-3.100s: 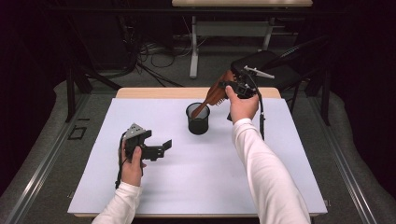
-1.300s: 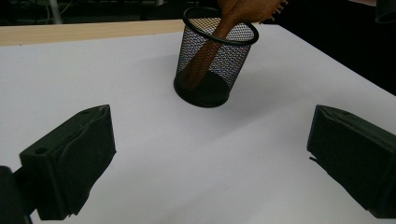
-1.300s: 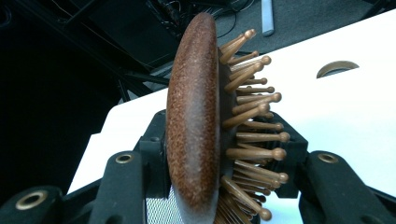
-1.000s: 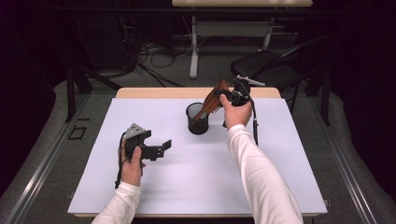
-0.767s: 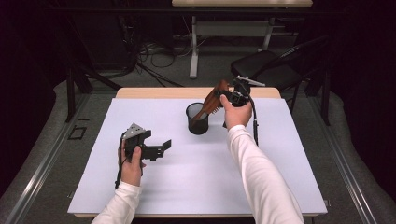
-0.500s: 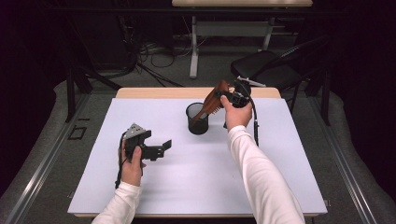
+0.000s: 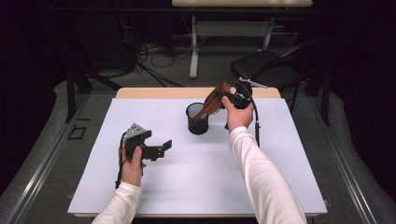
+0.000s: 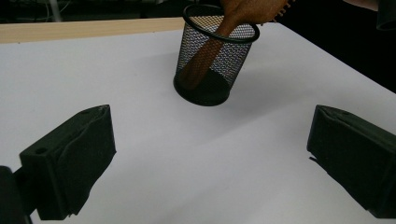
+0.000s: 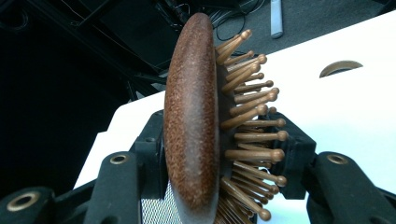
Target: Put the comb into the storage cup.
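A white table (image 7: 196, 186) carries a black mesh cup (image 7: 197, 118) near its far edge. A wooden hairbrush (image 7: 212, 103) leans handle-down in the cup, its head clamped by the right hand-held gripper (image 7: 224, 97). The left hand-held gripper (image 7: 164, 148) rests on the table, jaws apart.

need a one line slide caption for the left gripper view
Open left hand-held gripper facing a black mesh cup on the white table, a wooden hairbrush handle leaning inside.
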The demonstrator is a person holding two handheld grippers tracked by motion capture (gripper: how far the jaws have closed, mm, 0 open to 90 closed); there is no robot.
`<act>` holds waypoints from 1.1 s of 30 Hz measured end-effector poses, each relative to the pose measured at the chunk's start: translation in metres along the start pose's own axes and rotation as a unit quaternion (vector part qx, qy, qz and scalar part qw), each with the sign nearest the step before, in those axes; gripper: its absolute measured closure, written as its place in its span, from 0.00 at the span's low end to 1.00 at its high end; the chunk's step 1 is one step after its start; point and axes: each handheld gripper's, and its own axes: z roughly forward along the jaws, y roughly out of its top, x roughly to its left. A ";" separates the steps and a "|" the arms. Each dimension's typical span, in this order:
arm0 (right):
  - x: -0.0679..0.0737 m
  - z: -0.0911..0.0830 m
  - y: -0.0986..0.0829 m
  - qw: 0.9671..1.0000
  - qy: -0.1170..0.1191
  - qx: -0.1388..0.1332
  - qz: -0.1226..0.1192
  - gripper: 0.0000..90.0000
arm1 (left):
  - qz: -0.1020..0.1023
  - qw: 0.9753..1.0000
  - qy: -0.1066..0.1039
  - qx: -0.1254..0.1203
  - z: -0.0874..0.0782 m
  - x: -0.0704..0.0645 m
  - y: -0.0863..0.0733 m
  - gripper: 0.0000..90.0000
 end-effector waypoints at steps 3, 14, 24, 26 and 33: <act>-0.001 -0.001 0.000 1.000 0.001 0.000 0.001 0.52 | 0.000 1.000 0.000 0.000 0.000 0.000 0.000 0.01; -0.004 -0.002 0.000 1.000 0.007 0.005 0.006 0.51 | 0.000 1.000 0.000 0.000 0.000 0.000 0.000 0.01; -0.007 -0.003 0.002 1.000 0.013 0.017 0.014 0.51 | 0.002 1.000 -0.001 0.002 0.001 0.000 0.000 0.01; -0.007 -0.002 0.002 1.000 0.013 0.017 0.015 0.50 | 0.002 1.000 -0.001 0.002 0.001 0.000 0.000 0.01; -0.007 -0.002 0.002 1.000 0.016 0.019 0.018 0.50 | 0.001 1.000 0.001 0.001 0.000 0.000 0.000 0.01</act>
